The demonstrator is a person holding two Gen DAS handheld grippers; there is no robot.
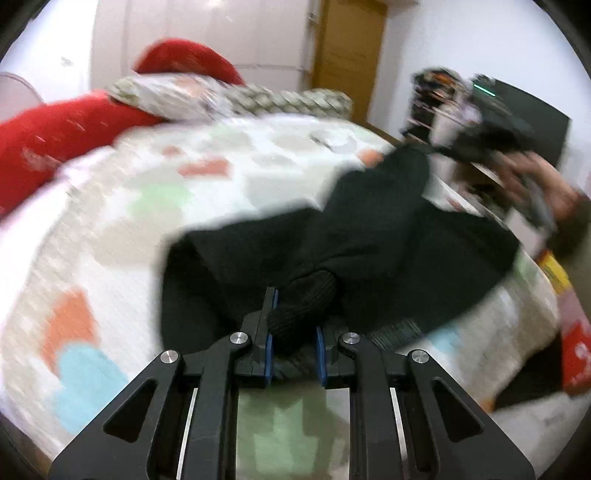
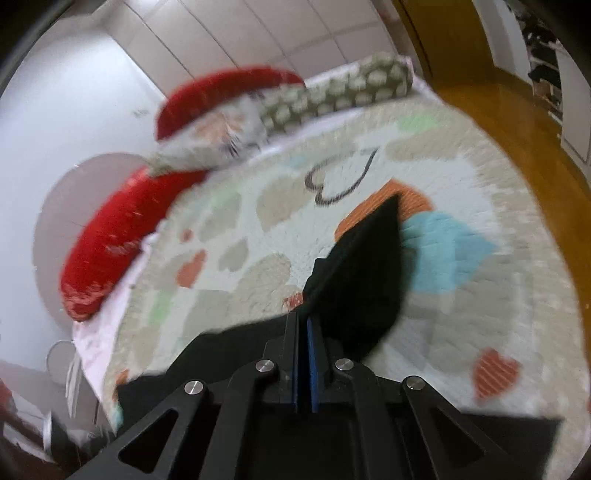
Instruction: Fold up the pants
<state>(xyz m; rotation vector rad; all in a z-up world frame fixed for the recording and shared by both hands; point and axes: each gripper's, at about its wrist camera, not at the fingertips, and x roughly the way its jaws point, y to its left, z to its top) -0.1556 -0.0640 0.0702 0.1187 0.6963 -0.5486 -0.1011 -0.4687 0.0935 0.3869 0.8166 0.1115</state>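
Black pants (image 1: pixel 369 236) hang stretched between my two grippers above a bed with a heart-patterned cover (image 1: pixel 110 221). My left gripper (image 1: pixel 295 332) is shut on a ribbed black cuff (image 1: pixel 303 306) of the pants. In the right wrist view my right gripper (image 2: pixel 304 325) is shut on a fold of the black pants (image 2: pixel 362 273), which stick up beyond the pads. The right gripper and the hand holding it show blurred at the far right of the left wrist view (image 1: pixel 498 144).
Red pillows (image 1: pixel 55 136) and a patterned bolster (image 1: pixel 288 99) lie at the head of the bed. A wooden door (image 1: pixel 351 48) and white wardrobe (image 2: pixel 258 33) stand behind. Wooden floor (image 2: pixel 517 122) runs beside the bed. Both views are motion-blurred.
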